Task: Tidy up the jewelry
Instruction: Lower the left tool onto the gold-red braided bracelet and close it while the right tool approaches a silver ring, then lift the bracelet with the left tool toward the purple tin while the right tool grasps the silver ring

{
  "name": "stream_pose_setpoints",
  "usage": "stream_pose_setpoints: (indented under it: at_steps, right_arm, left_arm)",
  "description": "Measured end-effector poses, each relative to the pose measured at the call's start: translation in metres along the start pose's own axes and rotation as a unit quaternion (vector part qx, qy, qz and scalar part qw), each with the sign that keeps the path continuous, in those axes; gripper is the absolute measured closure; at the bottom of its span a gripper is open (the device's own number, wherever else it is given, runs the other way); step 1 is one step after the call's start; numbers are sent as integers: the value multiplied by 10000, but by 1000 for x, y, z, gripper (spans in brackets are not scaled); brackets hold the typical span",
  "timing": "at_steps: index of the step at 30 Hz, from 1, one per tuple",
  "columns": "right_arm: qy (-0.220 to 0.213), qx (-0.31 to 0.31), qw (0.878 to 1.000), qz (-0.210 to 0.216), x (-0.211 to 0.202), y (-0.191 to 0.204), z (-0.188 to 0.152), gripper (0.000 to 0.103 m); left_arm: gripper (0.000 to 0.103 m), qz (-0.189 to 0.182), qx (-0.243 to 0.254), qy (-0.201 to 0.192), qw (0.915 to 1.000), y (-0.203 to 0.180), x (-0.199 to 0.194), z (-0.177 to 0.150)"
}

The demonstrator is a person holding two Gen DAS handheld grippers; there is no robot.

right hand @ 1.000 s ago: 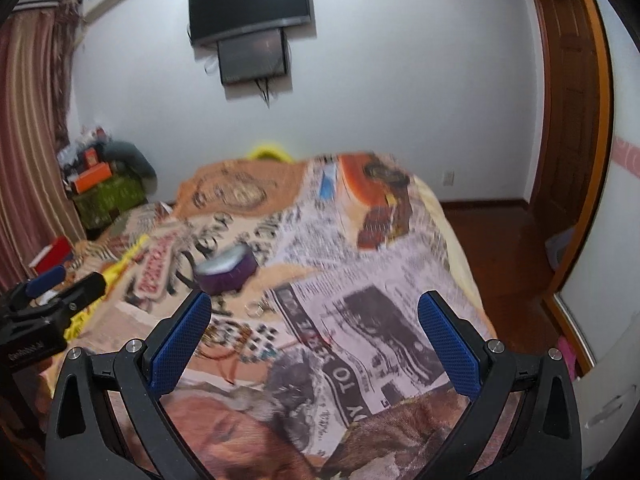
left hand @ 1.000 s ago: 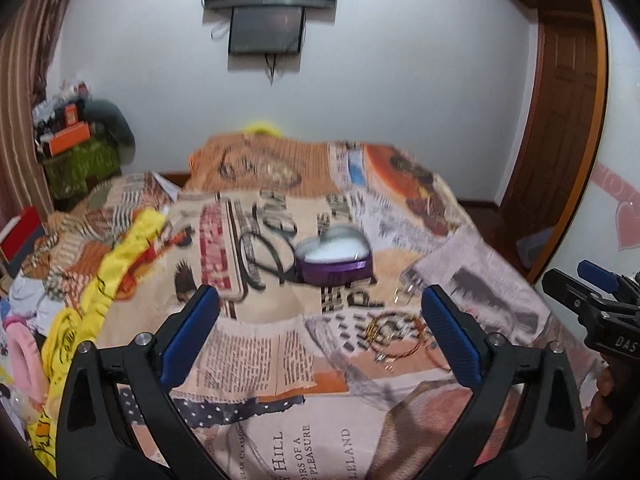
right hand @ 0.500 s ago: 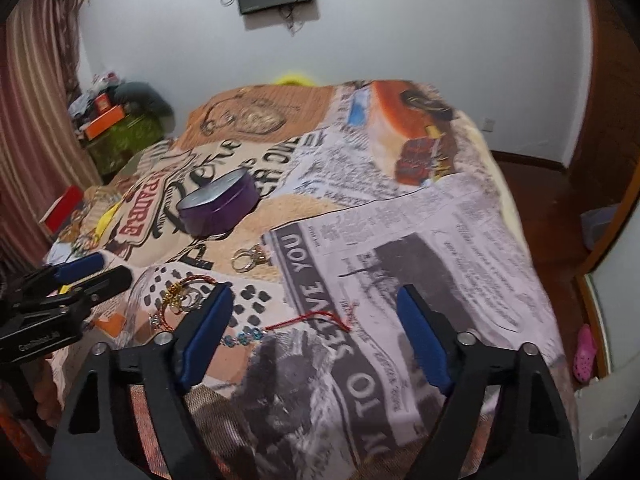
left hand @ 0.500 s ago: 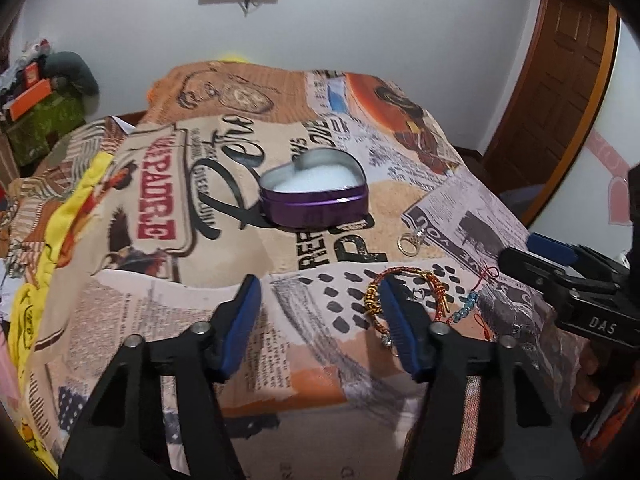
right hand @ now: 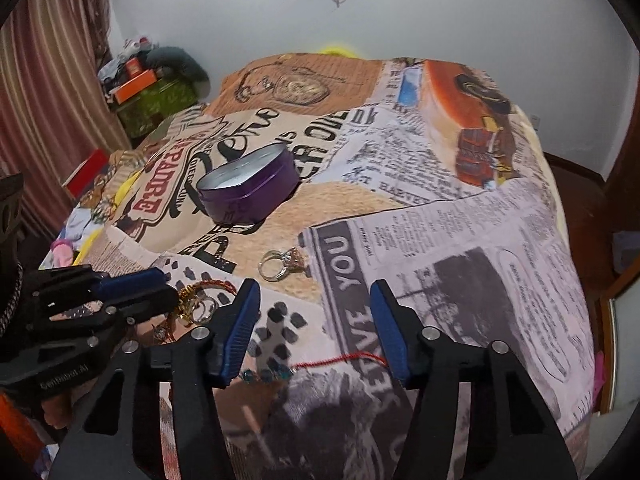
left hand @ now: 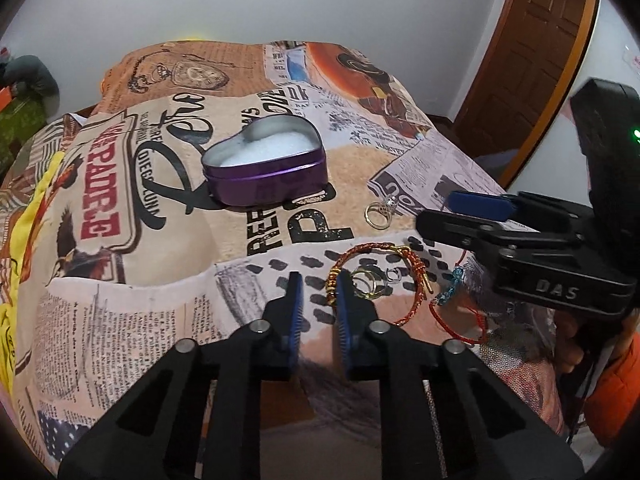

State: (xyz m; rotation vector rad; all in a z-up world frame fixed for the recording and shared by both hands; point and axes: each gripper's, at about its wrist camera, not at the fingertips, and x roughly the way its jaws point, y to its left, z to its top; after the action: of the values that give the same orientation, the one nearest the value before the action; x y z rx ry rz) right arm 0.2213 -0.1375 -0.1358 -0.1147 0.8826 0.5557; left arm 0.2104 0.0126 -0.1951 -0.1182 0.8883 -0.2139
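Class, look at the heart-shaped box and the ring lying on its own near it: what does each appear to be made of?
Heart-shaped box: probably thin metal tin, with a glossy purple painted wall and a bare silvery rim that catches the light. Ring: likely polished metal, since the band shines silver to pale gold, with a small sparkling setting; whether stone or glass is unclear.

Dim, even indoor light, soft shadows, strong fisheye bending with black corners (right view slightly blurred).

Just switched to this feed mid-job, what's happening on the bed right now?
A person holds two grippers over jewelry on the bedspread. The left gripper is closing its jaws beside the red-gold bracelet, nothing between them. The right gripper is closing above the red string bracelet. The heart tin sits open, and a ring lies loose.
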Motion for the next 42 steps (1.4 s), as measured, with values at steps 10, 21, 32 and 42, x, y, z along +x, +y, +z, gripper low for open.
stream_pose_setpoints:
  at_steps: [10, 21, 32, 42]
  right_arm:
    - [279, -146, 9993, 187, 24, 5, 12, 72]
    - [300, -152, 9992, 225, 29, 5, 16, 92]
    - [82, -46, 9998, 147, 3, 0, 13, 93]
    - [-100, 21, 9998, 164, -17, -2, 3, 92]
  left_arm:
    - [102, -198, -55, -66, 9998, 4, 4, 2]
    - [103, -70, -99, -318, 9994, 8, -10, 3]
    - [84, -120, -26, 113, 9999, 2, -8, 0]
    - [95, 256, 316, 226, 9989, -7, 11, 5]
